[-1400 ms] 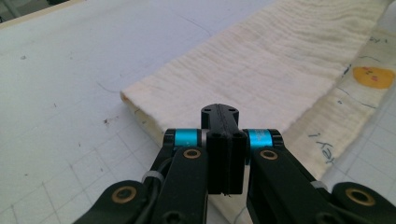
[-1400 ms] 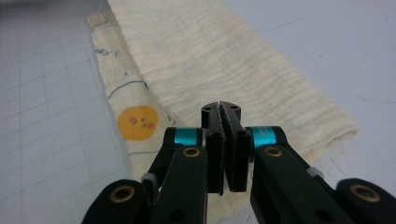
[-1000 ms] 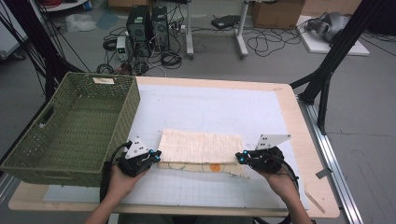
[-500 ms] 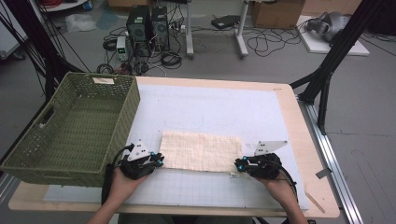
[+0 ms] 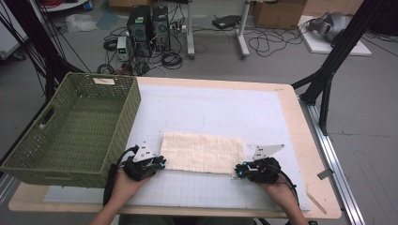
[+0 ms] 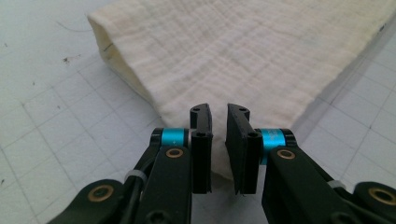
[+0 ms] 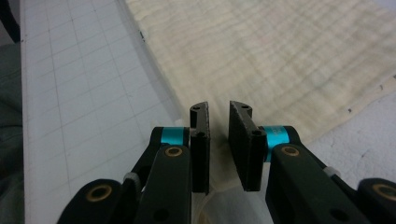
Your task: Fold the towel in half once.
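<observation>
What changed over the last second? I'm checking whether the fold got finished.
Both grippers, left and right, sank to the mat and their jaws have just been opening, letting go of the cloth, which now lies flat. The basket stayed put.

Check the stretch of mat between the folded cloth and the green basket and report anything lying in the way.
Nothing visible lies in the way. The folded cloth rests flat on the white mat, and the green basket stands to its left. The left gripper sits at the cloth's near left corner, the right gripper at its near right corner.
</observation>
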### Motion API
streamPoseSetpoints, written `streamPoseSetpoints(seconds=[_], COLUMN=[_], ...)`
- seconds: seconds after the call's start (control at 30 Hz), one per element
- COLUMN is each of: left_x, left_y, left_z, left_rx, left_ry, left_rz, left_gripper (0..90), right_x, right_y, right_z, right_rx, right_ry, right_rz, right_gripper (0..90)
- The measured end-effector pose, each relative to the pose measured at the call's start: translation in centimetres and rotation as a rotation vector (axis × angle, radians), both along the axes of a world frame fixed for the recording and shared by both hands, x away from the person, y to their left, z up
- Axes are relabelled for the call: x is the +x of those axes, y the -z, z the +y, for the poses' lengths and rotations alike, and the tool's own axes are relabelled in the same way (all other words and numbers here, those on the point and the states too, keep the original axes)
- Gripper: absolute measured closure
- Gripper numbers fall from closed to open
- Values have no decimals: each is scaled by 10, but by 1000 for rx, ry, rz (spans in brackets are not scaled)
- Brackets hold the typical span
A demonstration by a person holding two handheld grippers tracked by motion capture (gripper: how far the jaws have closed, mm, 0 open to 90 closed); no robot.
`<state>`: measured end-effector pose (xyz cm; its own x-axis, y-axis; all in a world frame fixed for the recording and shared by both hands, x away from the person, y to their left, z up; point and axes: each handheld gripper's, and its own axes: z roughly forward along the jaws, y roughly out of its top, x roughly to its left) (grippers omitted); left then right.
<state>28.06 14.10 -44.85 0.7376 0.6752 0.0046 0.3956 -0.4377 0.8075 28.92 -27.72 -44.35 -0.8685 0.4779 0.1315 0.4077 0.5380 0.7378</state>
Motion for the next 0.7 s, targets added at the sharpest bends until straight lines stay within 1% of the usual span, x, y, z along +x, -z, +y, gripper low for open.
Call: streamPoseSetpoints(seconds=[0.03, 0.13, 0.17, 0.2, 0.23, 0.3, 0.33, 0.37, 0.43, 0.5, 0.57, 0.6, 0.63, 0.7], left_x=[0, 2, 3, 4, 4, 5, 6, 7, 11, 18, 27, 32, 37, 47], left_y=[-1, -3, -3, -4, -4, -6, -7, -8, -11, -14, -16, -17, -17, -18], left_z=[0, -1, -1, -2, -2, -3, -4, -4, -6, -9, -15, -17, -20, -24], left_rx=[-2, -26, -25, -30, -40, -58, -59, -53, -60, -59, -76, -79, -92, -101], left_ry=[-3, -7, -7, -4, -8, -11, -12, -12, -22, -33, -53, -73, -92, -124], left_rz=[-3, -13, -13, -17, -18, -28, -32, -38, -48, -58, -75, -90, -95, -104], left_gripper=[797, 795, 793, 791, 788, 777, 770, 766, 766, 786, 806, 823, 830, 835], right_x=[0, 2, 3, 4, 5, 7, 9, 10, 12, 15, 17, 20, 22, 26], right_y=[-2, -8, -10, -11, -11, -12, -12, -13, -14, -15, -15, -15, -14, -13], right_z=[0, 0, 0, 0, 0, 0, 0, 0, -1, 1, 3, 6, 7, 9], right_rx=[14, 57, 61, 71, 85, 97, 103, 109, 118, 121, 110, 101, 96, 84], right_ry=[2, 4, 6, 10, 13, 21, 25, 27, 37, 42, 47, 48, 51, 58], right_rz=[-4, -14, -26, -27, -35, -40, -50, -48, -58, -67, -73, -71, -72, -69], right_gripper=[761, 739, 738, 738, 734, 720, 706, 694, 692, 698, 708, 714, 719, 731])
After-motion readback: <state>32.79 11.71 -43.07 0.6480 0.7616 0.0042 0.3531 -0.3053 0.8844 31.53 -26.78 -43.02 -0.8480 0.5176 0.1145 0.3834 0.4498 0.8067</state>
